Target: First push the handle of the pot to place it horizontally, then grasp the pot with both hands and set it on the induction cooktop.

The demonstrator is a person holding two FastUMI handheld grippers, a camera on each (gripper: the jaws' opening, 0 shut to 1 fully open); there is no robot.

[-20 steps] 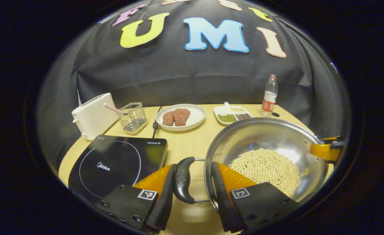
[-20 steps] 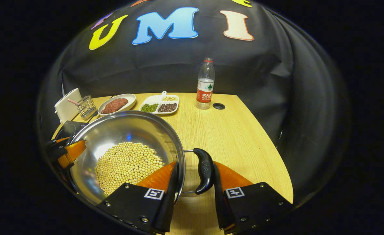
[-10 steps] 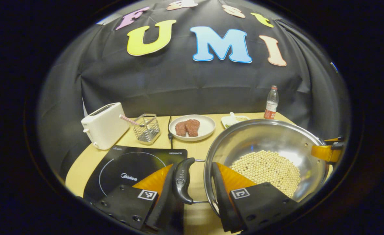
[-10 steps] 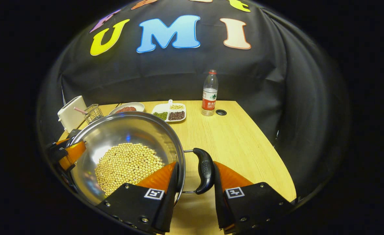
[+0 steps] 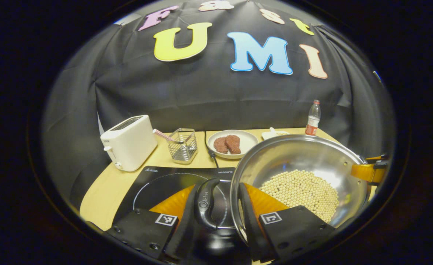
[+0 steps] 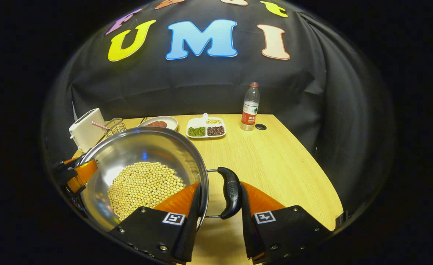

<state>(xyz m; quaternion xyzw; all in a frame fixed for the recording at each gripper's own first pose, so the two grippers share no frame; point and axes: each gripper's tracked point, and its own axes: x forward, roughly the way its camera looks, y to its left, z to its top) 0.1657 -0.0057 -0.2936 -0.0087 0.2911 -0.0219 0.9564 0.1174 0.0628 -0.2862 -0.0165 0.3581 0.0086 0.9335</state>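
Pot (image 5: pixel 305 165), stainless, holding soybeans (image 5: pixel 299 193), held level in the air with its left edge over the induction cooktop (image 5: pixel 157 182); handle-to-handle axis runs left to right. Left gripper (image 5: pixel 216 206) clamps the left black handle (image 5: pixel 204 202). Right gripper (image 6: pixel 220 200) brackets the right handle (image 6: pixel 230 191) and pot wall; whether both fingers press cannot be told. Table (image 6: pixel 275 162) below.
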